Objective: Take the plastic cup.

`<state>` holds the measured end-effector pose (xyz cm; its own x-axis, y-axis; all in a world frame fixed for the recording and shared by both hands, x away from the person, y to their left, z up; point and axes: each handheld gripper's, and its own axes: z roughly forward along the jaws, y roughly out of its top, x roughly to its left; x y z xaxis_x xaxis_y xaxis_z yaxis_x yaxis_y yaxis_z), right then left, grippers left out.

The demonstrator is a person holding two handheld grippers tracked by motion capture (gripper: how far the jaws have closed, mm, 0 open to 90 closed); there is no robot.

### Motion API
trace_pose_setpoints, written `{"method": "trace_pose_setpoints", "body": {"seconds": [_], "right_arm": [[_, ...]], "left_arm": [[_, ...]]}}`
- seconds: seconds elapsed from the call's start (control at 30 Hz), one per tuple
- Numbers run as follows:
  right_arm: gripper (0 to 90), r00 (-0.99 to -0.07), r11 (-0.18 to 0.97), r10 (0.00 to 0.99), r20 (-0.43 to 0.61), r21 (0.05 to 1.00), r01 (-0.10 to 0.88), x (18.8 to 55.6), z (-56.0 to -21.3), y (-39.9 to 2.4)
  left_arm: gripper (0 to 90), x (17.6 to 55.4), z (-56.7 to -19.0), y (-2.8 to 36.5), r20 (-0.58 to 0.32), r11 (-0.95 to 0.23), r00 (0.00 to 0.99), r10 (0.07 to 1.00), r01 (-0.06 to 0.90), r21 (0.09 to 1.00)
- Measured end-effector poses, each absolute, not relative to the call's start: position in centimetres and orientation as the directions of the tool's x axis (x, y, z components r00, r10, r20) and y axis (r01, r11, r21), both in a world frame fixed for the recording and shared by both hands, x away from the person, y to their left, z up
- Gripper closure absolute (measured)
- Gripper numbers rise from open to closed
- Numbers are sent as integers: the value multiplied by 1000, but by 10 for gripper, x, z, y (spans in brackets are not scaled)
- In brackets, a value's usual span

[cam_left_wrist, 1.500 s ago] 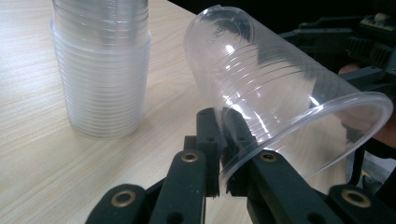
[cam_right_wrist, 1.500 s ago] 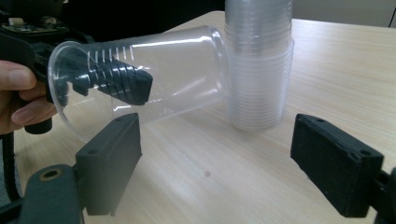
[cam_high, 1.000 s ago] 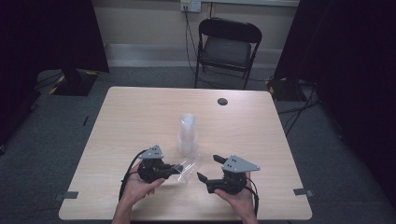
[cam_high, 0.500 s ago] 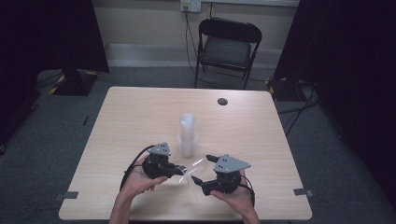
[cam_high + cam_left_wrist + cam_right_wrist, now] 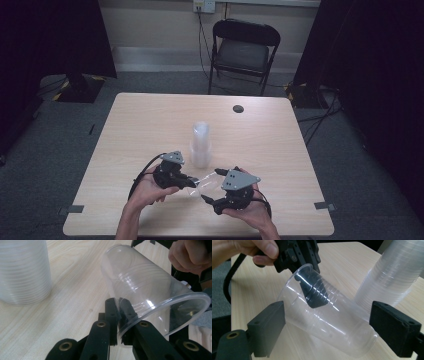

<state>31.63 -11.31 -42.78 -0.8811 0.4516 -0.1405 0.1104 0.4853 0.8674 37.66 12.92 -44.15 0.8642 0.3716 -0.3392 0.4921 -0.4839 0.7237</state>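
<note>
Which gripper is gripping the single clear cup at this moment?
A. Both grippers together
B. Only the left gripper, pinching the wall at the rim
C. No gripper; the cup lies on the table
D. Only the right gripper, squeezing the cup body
B: the left gripper pinches the clear cup at its rim, while the right gripper stands open around it, pads apart from its wall.

- The person's left hand [image 5: 150, 189] carries the black two-jaw left gripper [image 5: 192, 182], its jaws clamped on the rim wall of a clear plastic cup [image 5: 140, 287] lying on its side.
- The right hand [image 5: 250, 212] holds the black right gripper [image 5: 209, 186] opposite, its jaws just opening, standing wide on either side of the cup's base without touching.
- Both forearms enter from the near table edge.
</note>
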Motion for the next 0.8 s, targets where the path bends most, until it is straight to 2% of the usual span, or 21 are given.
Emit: {"method": "trace_pose_setpoints", "body": {"seconds": [0.13,0.37,0.57,0.8], "right_arm": [[94,-887,549,418,-197,832,74,315,-431,-105],[92,-874,616,409,-262,786,53,315,-438,-91],[121,-855,658,401,-330,753,18,316,-439,-81],[174,-863,655,371,-344,755,-19,316,-436,-73]], "left_arm": [[866,379,-441,131,-369,-465,850,376,517,718],[872,382,-443,127,-406,-445,829,384,552,706],[873,383,-441,122,-418,-433,822,386,562,705],[886,384,-443,116,-425,-432,816,392,571,698]]}}
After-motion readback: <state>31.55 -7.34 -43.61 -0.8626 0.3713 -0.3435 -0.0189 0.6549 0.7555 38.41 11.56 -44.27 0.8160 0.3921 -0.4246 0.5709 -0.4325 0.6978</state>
